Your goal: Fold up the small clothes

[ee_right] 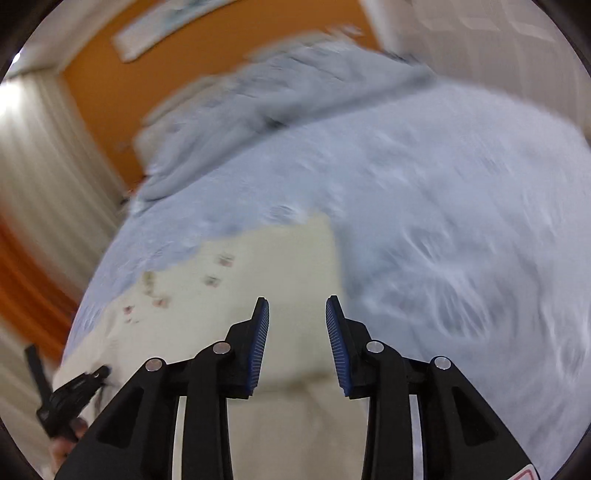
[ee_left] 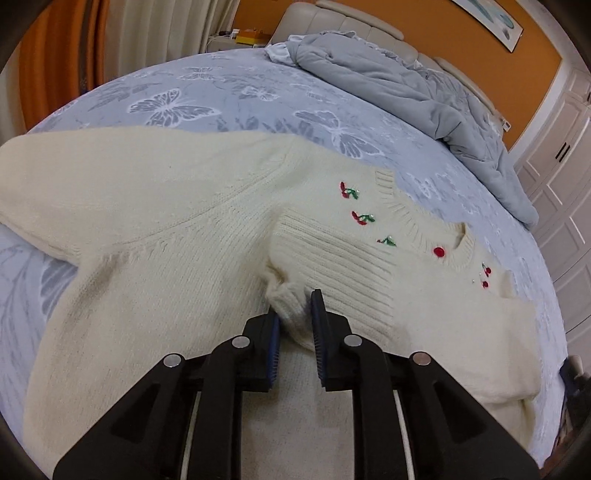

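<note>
A cream knit sweater (ee_left: 166,221) with red cherry embroidery lies spread on the bed, one sleeve stretched out to the left. A ribbed sleeve (ee_left: 332,266) is folded across its chest. My left gripper (ee_left: 295,310) is shut on the bunched cuff end of that sleeve, and cream knit fills the gap between the blue pads. In the blurred right wrist view, my right gripper (ee_right: 297,306) hovers open over the sweater (ee_right: 277,258) near its right edge, with nothing pinched. The left gripper (ee_right: 74,391) shows at the lower left there.
The bed has a pale blue butterfly sheet (ee_left: 221,92). A crumpled grey duvet (ee_left: 388,81) lies along the far side by the headboard (ee_left: 332,22). White wardrobe doors (ee_left: 561,177) stand on the right and orange curtains (ee_left: 55,55) on the left. The blue sheet (ee_right: 461,203) stretches right of the sweater.
</note>
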A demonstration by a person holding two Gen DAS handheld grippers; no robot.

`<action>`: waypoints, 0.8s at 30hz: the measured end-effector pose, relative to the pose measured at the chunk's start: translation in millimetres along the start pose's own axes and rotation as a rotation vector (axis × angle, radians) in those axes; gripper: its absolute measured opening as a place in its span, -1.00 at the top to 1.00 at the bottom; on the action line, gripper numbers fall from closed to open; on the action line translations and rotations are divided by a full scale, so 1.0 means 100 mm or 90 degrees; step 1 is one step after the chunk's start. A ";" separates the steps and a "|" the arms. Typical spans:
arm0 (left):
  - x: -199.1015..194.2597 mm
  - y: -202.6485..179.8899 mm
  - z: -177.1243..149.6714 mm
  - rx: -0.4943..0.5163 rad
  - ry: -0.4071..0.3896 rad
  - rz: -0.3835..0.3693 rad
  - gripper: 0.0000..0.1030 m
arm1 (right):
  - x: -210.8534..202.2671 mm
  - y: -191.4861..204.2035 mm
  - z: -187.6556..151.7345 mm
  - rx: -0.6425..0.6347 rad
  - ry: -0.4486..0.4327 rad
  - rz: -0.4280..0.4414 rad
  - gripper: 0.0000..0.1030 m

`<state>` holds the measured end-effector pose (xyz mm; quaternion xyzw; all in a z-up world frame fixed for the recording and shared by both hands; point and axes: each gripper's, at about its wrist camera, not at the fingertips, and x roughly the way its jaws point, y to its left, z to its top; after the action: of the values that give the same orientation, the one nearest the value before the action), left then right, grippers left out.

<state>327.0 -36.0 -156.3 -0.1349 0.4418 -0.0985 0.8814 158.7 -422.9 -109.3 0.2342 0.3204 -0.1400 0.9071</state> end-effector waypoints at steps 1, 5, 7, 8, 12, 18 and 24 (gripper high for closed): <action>-0.03 0.01 -0.01 -0.008 -0.004 -0.007 0.68 | 0.07 0.05 -0.03 -0.023 0.024 0.006 0.44; -0.27 0.14 0.04 -0.050 -0.009 -0.031 0.44 | 0.35 0.08 -0.33 -0.084 0.097 -0.062 0.51; -0.57 0.39 0.11 -0.077 -0.050 -0.026 0.00 | 0.22 0.20 -0.30 -0.097 0.070 -0.064 0.30; -0.68 0.55 0.17 -0.094 -0.066 -0.012 -0.30 | 0.14 0.28 -0.34 -0.101 0.043 -0.052 0.14; -1.01 1.68 0.48 -0.239 -0.101 0.120 -0.58 | 0.15 0.41 -0.53 -0.131 0.060 -0.039 0.05; -0.98 3.23 0.65 -0.523 -0.075 0.236 -0.28 | 0.32 0.51 -0.57 -0.122 0.074 -0.034 -0.22; -0.99 2.79 1.20 -0.431 -0.110 0.204 0.84 | 0.38 0.57 -0.54 -0.133 0.077 -0.035 -0.30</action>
<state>380.0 274.4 -103.9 -0.3553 0.3885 0.2035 0.8255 182.3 -350.2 -152.0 0.1373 0.3940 -0.1161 0.9014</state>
